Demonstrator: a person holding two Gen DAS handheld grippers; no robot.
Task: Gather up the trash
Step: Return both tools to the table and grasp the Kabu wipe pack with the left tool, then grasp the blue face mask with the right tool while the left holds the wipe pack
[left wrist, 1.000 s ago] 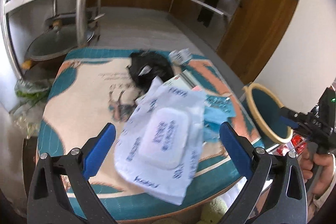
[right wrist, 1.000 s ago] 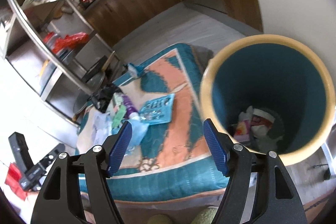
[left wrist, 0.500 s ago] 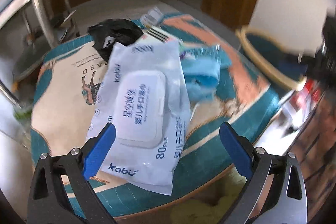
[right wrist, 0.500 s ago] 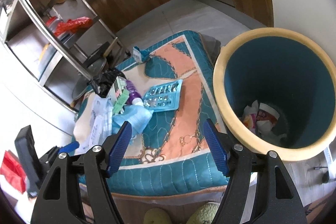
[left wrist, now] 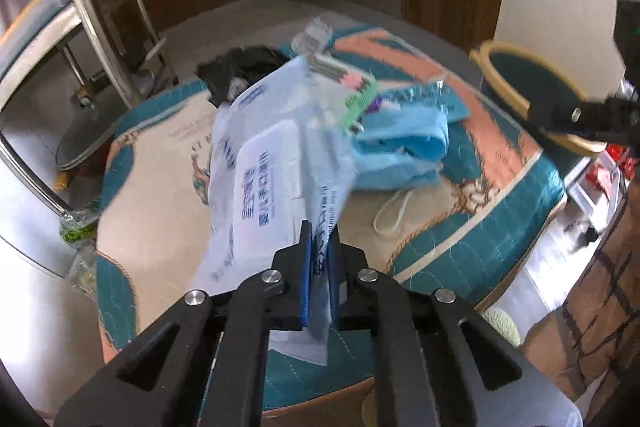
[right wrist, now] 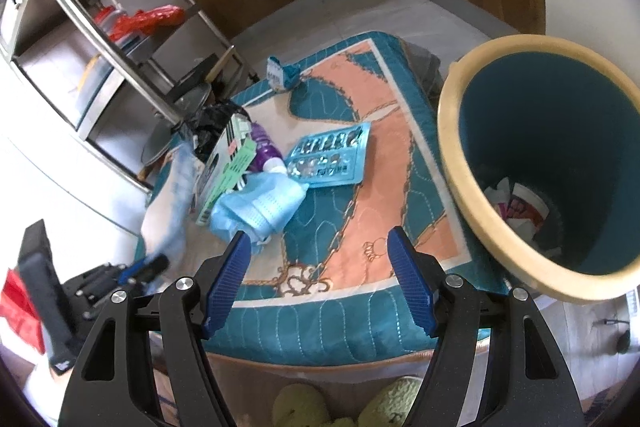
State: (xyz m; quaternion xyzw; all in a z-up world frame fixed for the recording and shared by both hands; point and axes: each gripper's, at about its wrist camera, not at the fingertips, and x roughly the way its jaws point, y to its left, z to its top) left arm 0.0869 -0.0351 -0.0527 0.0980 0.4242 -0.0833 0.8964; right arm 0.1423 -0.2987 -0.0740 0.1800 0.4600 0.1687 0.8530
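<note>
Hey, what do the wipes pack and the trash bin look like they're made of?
Wipes pack: thin soft plastic film, pale blue and printed; it creases and drapes where the left gripper pinches it. Trash bin: probably rigid plastic, smooth teal wall with a cream rim; the exact material stays uncertain.

Motion-blurred wipes pack [left wrist: 264, 183]

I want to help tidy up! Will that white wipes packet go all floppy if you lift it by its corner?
Probably floppy: the wipes packet already bends where the left gripper pinches its thin edge. It looks nearly flat, so likely light. Its film looks smooth, maybe slippery.
</note>
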